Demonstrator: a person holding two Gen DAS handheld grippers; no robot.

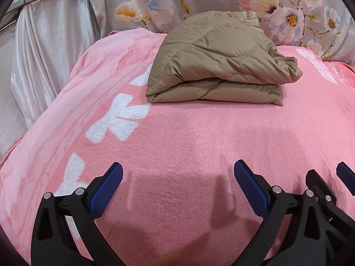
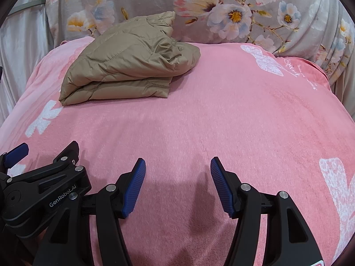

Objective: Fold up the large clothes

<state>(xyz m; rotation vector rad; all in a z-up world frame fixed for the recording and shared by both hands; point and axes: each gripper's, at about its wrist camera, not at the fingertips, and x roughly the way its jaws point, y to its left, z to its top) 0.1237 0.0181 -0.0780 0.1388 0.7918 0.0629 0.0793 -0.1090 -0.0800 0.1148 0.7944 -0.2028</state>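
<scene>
- Left gripper [image 1: 178,173] sits low at the bottom of its own view, jaws spread wide with nothing between the blue ribbed pads [image 1: 104,190], just bare pink fleece under them. Released, not touching the clothing at all.
- Right gripper [image 2: 178,169] is the same story: jaws apart, blue pads [image 2: 134,188] empty, hovering over the blanket and casting a soft shadow on it. The two tools sit side by side, each one poking into the edge of the other's camera.
- The black body of the left tool, seen from the right wrist camera, has "GenRobot.AI" [image 2: 62,198] printed in pale letters. That's the only brand readable on the hardware.
- No real containers anywhere here, so nothing to report on that front. Everything just lies on the pink blanket [image 1: 199,133], which has white butterfly shapes [image 1: 119,119] scattered on it.
- The task's thing is a tan quilted jacket [image 1: 213,66]. It's well away from both grippers, at the far side of the blanket, toward the left in the right wrist view [image 2: 126,66].
- It looks already folded into a chunky bundle: puffy layers stacked, a neat folded edge facing the cameras, curved stitch lines across the top, and a rumpled bit bulging out on its right side. What looks like a collar sticks up at the back.
- There's some white cursive script on the blanket [image 2: 299,73] near a butterfly, too small and curved to read.
- Behind it all hangs a grey floral fabric [image 2: 221,11] with pink and blue blossoms, and a white satiny curtain [image 1: 44,55] on the left.
</scene>
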